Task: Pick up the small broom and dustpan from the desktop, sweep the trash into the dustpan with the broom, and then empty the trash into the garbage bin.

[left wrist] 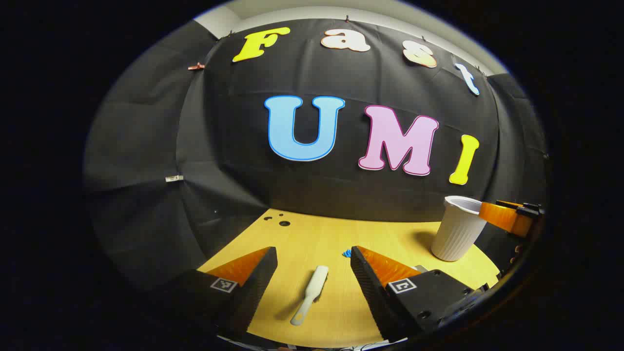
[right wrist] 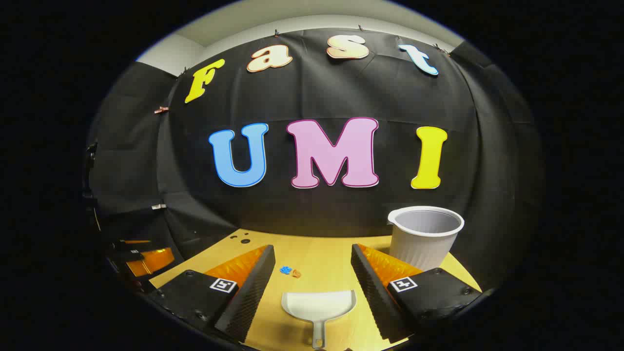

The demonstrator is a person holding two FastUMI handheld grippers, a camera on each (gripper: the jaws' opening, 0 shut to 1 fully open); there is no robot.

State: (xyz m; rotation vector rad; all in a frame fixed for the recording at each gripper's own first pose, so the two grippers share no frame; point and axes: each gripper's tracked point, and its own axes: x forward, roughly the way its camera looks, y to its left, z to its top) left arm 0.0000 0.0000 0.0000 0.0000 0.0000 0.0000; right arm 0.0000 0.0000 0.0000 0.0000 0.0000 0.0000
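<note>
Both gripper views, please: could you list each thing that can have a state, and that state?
Left gripper: jaws open, empty, over the broom.
Right gripper: jaws open, empty, over the dustpan.
Broom: lying flat on the desktop, ungrasped.
Dustpan: flat, empty, ungrasped.
Garbage bin: upright, open-topped.
Trash: on the desktop, unswept.

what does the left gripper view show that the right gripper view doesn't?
Left gripper view: the small broom lying flat on the desk, between the open fingers of the left gripper. The right gripper pokes in at the far right edge, behind the cup.

Right gripper view: the dustpan flat on the desk, handle toward the camera, between the open fingers of the right gripper, plus an orange scrap beside the blue one.

Both: the white ribbed cup, upright, a blue scrap of trash, and the small holes near the desk's far edge.
</note>
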